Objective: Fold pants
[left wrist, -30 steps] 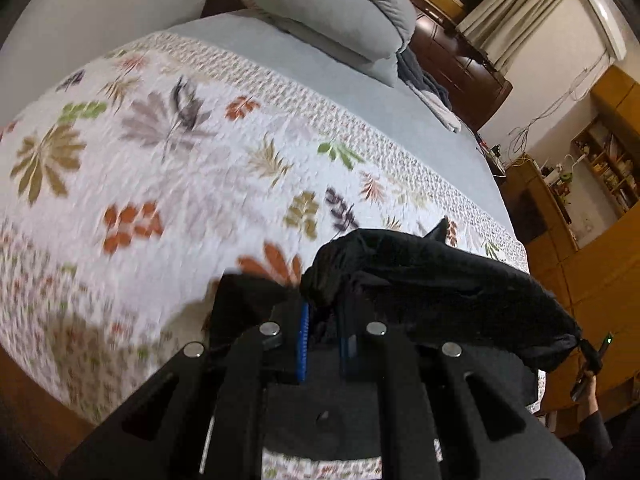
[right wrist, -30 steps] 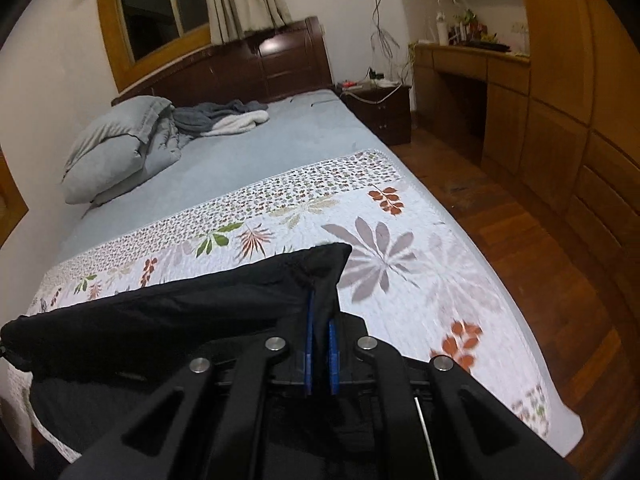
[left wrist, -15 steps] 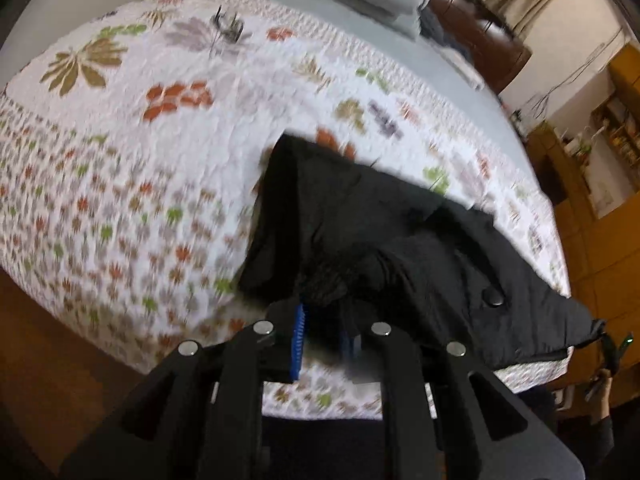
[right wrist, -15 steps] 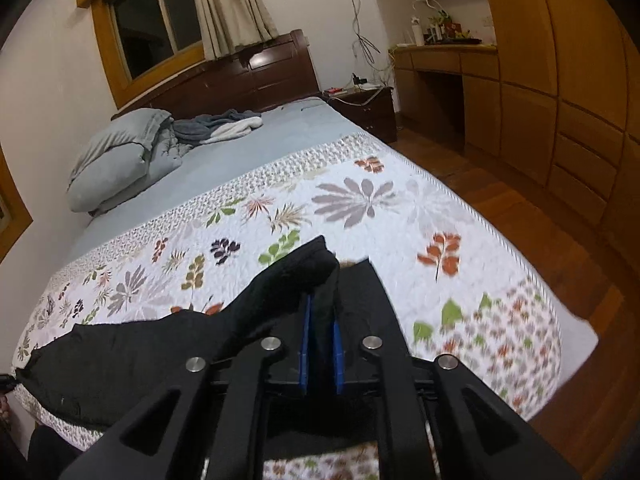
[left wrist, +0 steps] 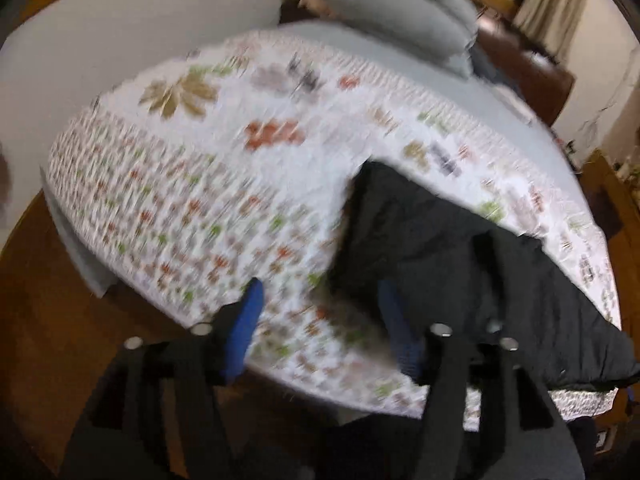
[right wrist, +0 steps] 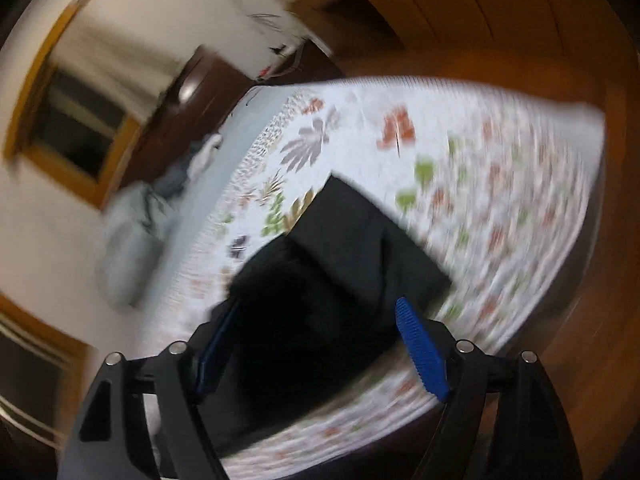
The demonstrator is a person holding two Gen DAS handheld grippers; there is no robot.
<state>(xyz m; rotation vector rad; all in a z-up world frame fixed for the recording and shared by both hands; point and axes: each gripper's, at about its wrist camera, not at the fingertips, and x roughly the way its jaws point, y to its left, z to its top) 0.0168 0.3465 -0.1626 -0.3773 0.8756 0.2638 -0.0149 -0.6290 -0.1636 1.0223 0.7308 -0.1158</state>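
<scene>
The black pants [left wrist: 460, 256] lie on the floral quilt [left wrist: 224, 168] near the foot edge of the bed, and both views are blurred by motion. My left gripper [left wrist: 320, 292] is above the quilt just left of the pants, its jaws opening with nothing pressed between the blue pads. In the right wrist view the pants [right wrist: 344, 256] lie folded over on the quilt [right wrist: 500, 184]. My right gripper [right wrist: 316, 312] hangs over them with its jaws opening wide; the cloth shows in the gap below but the pads do not press on it.
Grey pillows [left wrist: 400, 12] and a dark wooden headboard [left wrist: 532, 72] are at the far end of the bed. Wooden floor [left wrist: 40, 340] borders the bed's foot. A window [right wrist: 72, 128] and wooden cabinets [right wrist: 480, 12] surround the bed.
Both grippers were shut on the pants and have let go. The pants went from hanging to lying on the quilt. The right view has rolled sharply.
</scene>
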